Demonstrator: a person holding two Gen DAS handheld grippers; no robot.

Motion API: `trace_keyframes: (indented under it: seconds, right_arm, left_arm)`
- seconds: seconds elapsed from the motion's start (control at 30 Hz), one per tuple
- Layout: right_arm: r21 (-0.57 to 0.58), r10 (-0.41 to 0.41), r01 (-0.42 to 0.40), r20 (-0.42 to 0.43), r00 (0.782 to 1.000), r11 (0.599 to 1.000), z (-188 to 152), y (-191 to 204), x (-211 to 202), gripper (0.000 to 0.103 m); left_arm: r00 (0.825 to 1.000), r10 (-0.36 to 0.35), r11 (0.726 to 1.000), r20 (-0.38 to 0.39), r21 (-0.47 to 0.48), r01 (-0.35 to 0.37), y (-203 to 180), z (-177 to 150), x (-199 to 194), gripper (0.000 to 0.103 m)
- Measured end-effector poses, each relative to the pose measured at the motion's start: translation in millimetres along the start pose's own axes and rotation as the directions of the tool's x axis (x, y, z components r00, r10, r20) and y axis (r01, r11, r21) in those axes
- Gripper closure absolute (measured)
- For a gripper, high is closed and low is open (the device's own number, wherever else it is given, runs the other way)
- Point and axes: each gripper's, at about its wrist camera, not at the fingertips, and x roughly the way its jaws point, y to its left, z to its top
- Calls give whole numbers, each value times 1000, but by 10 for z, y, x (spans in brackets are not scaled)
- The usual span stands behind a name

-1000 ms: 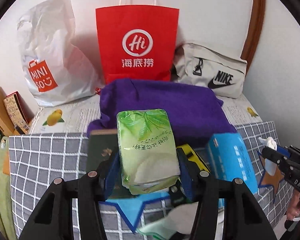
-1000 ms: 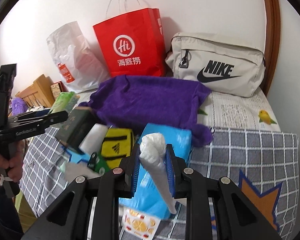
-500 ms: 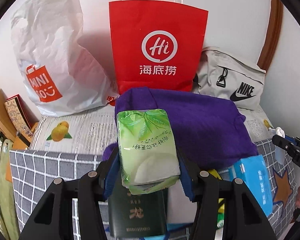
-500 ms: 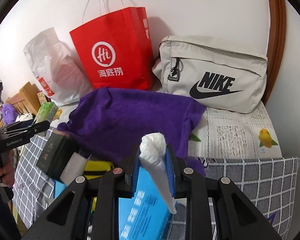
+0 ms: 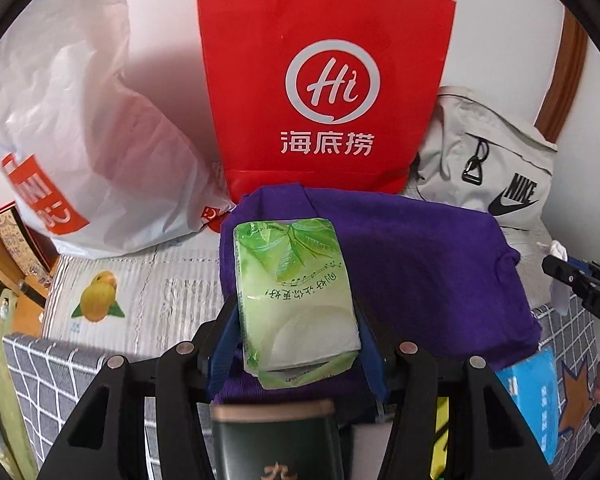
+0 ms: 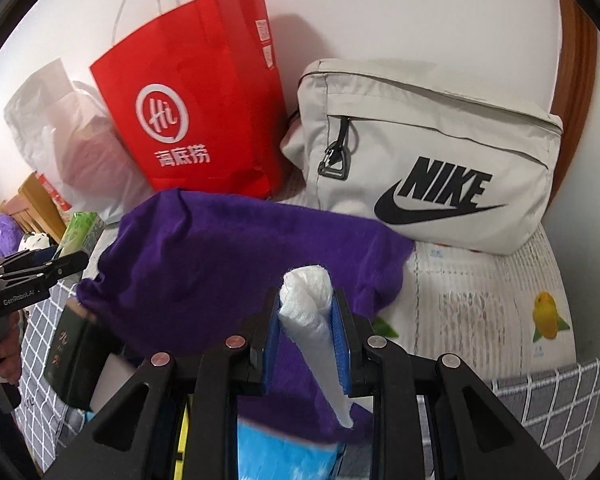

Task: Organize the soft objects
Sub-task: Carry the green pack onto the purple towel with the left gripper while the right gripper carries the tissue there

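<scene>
Left wrist view: the left gripper (image 5: 298, 320) is clamped about half-open on a green tissue pack (image 5: 294, 300), held above the purple cloth (image 5: 420, 264) on the bed (image 5: 140, 280). Right wrist view: the right gripper (image 6: 306, 336) is closed narrowly on a rolled white tissue (image 6: 312, 312), also over the cloth, with the blue tissue pack (image 6: 284, 456) below it near the bed's front edge. Along the bed's back edge, against the wall, stand a white plastic bag (image 5: 80, 128), a red paper bag (image 5: 324, 80) and a grey Nike bag (image 6: 432, 152). A dark green box (image 5: 276, 440) and a yellow item (image 5: 440, 440) lie near the front edge. Progress: both soft items are picked up but not yet stowed; the cloth and blue pack remain loose, so most sorting appears left. Which bag is the target cannot be told.
</scene>
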Motion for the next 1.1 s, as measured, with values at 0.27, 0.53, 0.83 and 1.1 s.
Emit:
trace_keyframes:
  seconds: [0.27, 0.53, 0.83, 1.1]
  right_arm:
    - [4, 8, -7, -78, 997, 1000, 166, -53, 467, 78]
    - [-23, -1, -2, -145, 989, 1000, 236, -31, 844, 78]
    - [-10, -25, 23, -207, 978, 1000, 184, -125, 1128, 78]
    - [-3, -11, 11, -241, 970, 1000, 173, -122, 1261, 78]
  left_arm:
    - [999, -5, 1000, -37, 14, 5, 34, 191, 315, 51]
    - [994, -34, 999, -103, 6, 35, 66, 300, 615, 51]
    - [987, -38, 999, -156, 8, 40, 39, 348, 899, 50]
    - [982, -6, 999, -187, 33, 12, 9, 385, 1057, 49]
